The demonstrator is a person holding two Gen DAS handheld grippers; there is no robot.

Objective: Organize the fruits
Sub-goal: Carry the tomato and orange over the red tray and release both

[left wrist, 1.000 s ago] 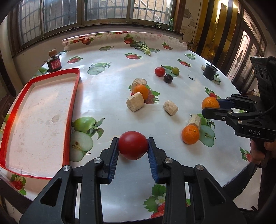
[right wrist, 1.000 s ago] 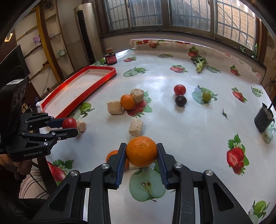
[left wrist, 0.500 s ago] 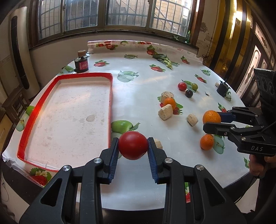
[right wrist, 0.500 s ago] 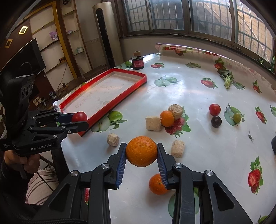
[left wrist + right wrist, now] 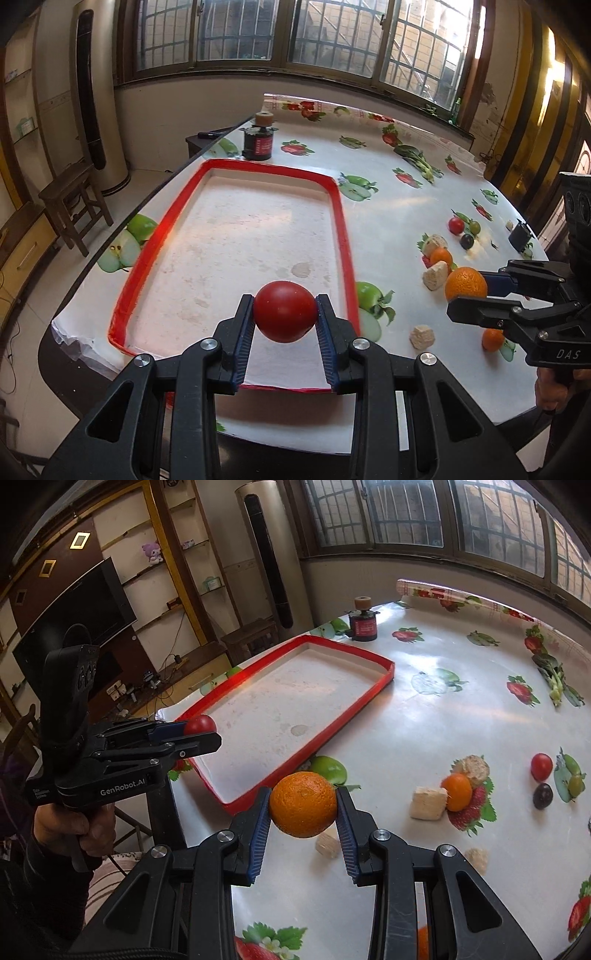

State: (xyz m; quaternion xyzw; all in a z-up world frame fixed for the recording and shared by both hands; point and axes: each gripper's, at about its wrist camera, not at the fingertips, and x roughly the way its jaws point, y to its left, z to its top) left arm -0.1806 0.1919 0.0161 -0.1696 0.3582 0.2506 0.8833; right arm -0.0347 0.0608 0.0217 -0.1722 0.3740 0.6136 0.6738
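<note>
Your left gripper (image 5: 285, 317) pinches the tomato (image 5: 285, 311) above the tray's (image 5: 345, 236) near end; your right gripper (image 5: 302, 805) pinches the orange (image 5: 303, 804) over the tabletop (image 5: 436, 716), just outside the tray's near corner. Release from this height and either round fruit may bounce or roll over the low rim. The grippers could also collide.

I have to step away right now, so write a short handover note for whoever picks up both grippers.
Left gripper: shut on the red tomato, held above the near end of the red tray.
Right gripper: shut on the large orange, above the table near the tray's corner.
Done: nothing lies in the tray.
Left: set both down in it, then fetch the small orange, cherry tomato, dark plum and green fruit.
</note>
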